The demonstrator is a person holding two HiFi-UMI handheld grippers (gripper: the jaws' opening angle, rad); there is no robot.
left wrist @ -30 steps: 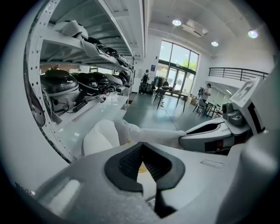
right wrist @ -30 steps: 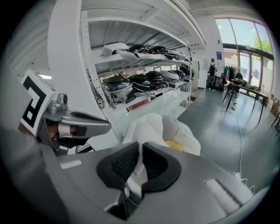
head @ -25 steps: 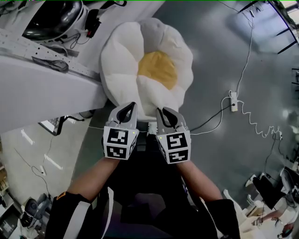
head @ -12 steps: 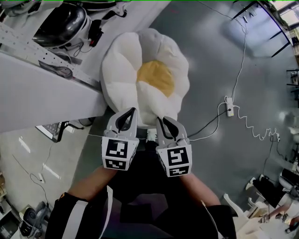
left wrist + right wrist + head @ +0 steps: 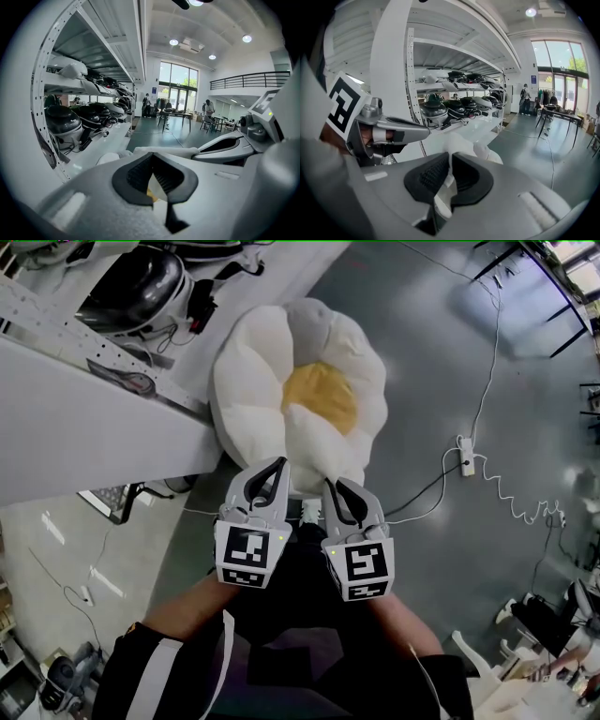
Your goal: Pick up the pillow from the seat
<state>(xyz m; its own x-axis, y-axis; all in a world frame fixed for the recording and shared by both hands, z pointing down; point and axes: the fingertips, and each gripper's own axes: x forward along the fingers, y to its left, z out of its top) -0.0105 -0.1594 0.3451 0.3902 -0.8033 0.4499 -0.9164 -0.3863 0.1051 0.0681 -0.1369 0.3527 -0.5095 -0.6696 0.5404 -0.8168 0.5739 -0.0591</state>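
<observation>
The table on the left is the first risk. The pillow has its left petals against or just over the table's edge, so I judge that a pull towards that side could drag it on the corner and tug it out of the grip. The helmets on the far left of the table look out of reach.

The left gripper has its jaws drawn narrow on a thin fold of the near petal, white cloth with a bit of yellow showing between the pads. The right gripper, just beside it, is pinched the same way on a white fold. Both hold only the soft edge. The bulk hangs beyond the tips, so its weight could pull the cloth out of the jaws. A quick swing would make that more likely. With the two holds so close together, the far petals may also droop or twist.

The pillow is flower-shaped with a yellow middle. It lies ahead of both grippers, with its near edge in their jaws and the rest spread away over the grey floor. Whether it has fully left the seat cannot be told, since no seat shows clearly. A cable trails on the floor to the right, well apart.
</observation>
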